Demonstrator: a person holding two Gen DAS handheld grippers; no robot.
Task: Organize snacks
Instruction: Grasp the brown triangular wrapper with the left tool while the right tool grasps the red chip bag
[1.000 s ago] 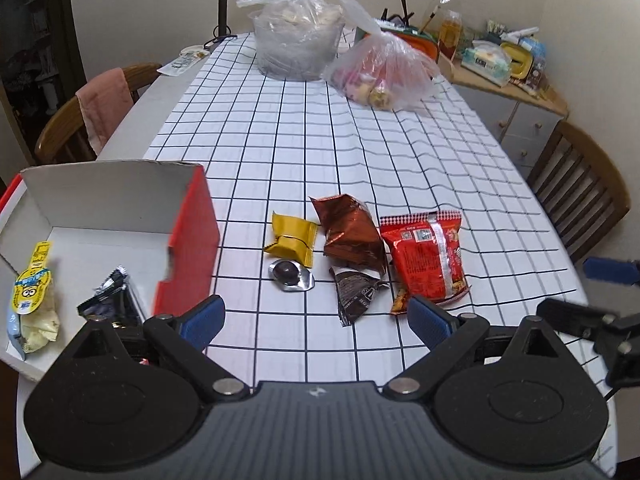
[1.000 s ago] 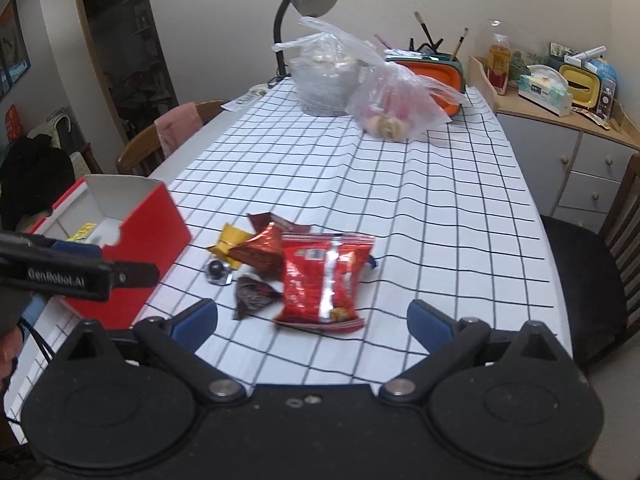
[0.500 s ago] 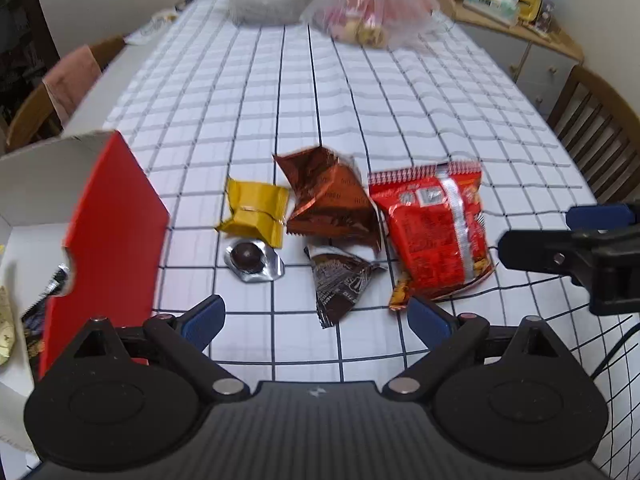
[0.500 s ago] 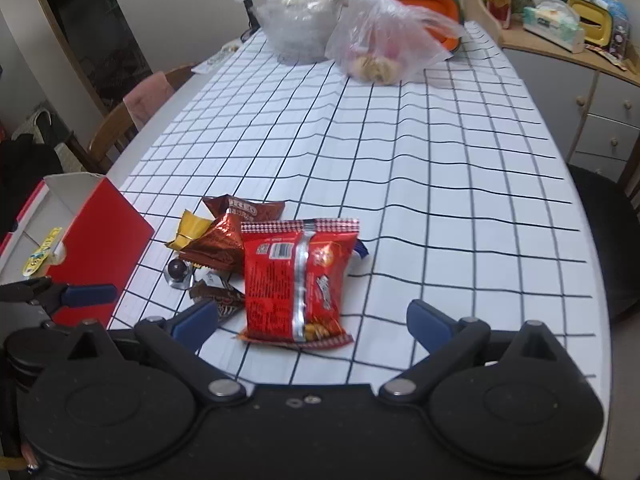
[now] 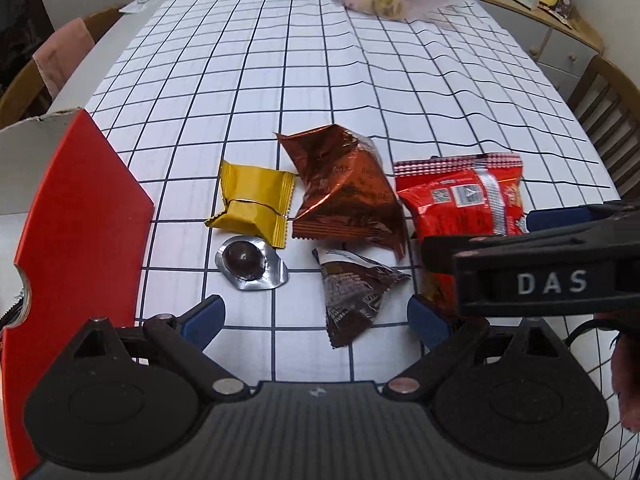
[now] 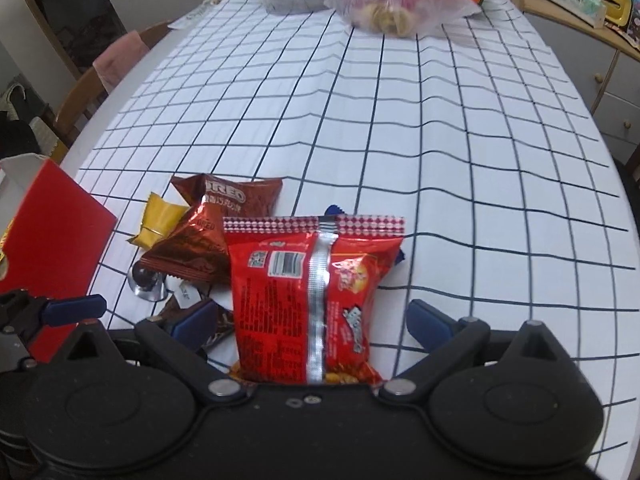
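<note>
The red snack bag (image 6: 312, 304) lay at lower centre of the right wrist view, between the spread, empty fingers of the right gripper (image 6: 312, 320). It looked light, puffy and slick; its crimped edge seemed the safest hold. The left gripper (image 5: 316, 320) gaped empty too.

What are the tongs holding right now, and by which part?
Nothing. Both are open. The right tongs straddle the near end of the red bag without closing; the left tongs hover by the dark packet.
</note>
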